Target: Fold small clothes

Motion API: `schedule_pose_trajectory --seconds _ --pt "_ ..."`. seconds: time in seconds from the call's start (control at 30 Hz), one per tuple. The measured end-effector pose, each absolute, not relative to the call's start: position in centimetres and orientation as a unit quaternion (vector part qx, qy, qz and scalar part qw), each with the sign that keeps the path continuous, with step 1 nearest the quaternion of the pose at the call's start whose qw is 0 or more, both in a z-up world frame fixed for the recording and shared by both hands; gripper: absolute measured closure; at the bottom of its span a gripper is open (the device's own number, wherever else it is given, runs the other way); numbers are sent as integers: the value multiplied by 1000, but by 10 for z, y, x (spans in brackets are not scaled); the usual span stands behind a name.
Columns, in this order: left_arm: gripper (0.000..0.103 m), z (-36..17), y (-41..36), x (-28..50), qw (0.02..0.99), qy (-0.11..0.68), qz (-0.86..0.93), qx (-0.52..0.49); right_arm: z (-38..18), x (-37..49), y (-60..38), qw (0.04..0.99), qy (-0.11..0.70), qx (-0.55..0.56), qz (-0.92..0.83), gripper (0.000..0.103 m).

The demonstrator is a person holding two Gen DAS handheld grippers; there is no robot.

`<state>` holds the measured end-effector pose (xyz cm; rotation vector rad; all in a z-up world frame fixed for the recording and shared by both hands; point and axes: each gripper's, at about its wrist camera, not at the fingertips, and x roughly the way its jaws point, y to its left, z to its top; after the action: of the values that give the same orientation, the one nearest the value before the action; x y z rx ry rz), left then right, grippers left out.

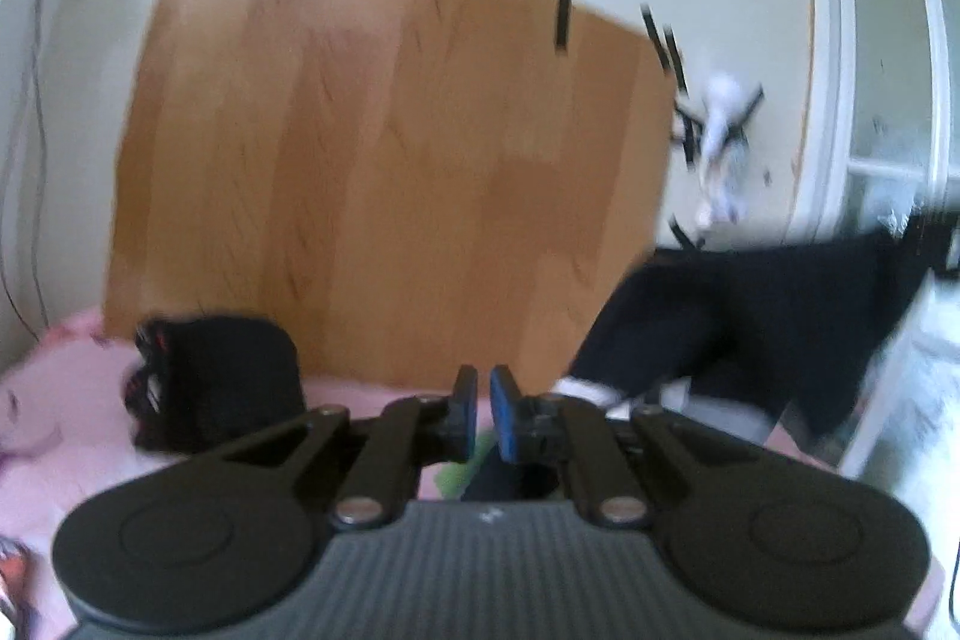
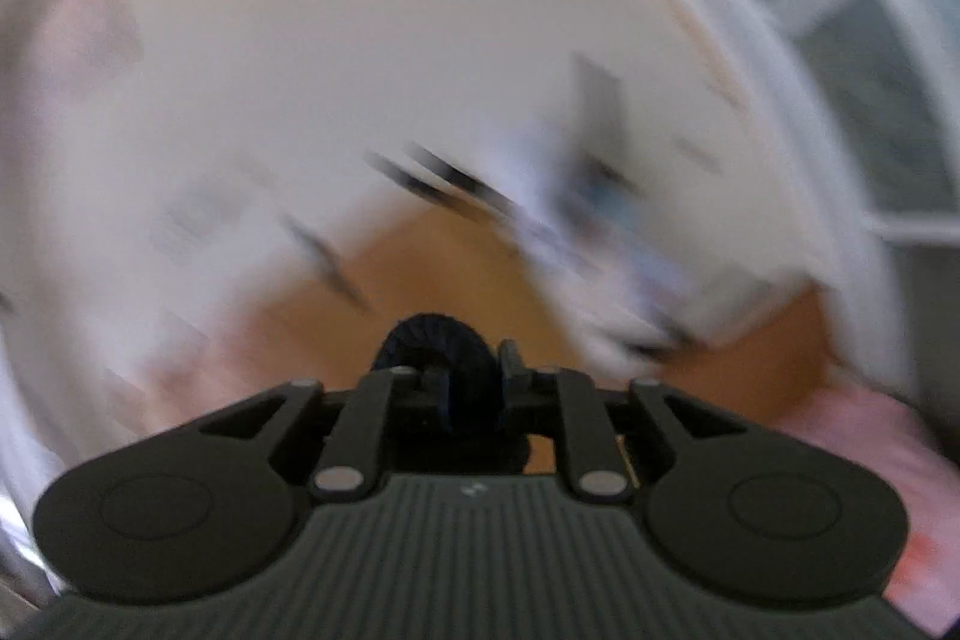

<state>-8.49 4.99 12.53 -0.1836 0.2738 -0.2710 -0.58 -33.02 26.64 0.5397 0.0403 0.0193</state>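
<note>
A large dark garment (image 1: 750, 328) hangs spread at the right, over the pink bedding (image 1: 72, 400). A smaller black folded bundle (image 1: 216, 388) lies on the bedding at left. The left gripper (image 1: 483, 412) has its jaws together, empty. The right gripper (image 2: 468, 388) straddles a dark ribbed fabric roll (image 2: 429, 340); whether its pads press it, I cannot tell.

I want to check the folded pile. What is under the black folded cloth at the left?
The black folded cloth lies on a pink cover. What is beneath that is hidden.
</note>
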Motion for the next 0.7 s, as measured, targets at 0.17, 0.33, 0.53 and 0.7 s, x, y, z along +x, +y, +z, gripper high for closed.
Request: schedule_pose_trajectory --seconds 0.17,0.33,0.53,0.7 --pt "96 86 20 -62 954 231 -168 -89 123 11 -363 957 204 93 -185 49" --pt "82 68 -21 -59 937 274 -210 -63 106 10 -340 968 228 58 -81 49" --pt "45 59 -65 -72 936 263 -234 -16 134 40 -234 970 217 -47 103 40" --pt "78 34 -88 -57 930 297 -215 8 114 71 -141 927 254 -187 202 40"
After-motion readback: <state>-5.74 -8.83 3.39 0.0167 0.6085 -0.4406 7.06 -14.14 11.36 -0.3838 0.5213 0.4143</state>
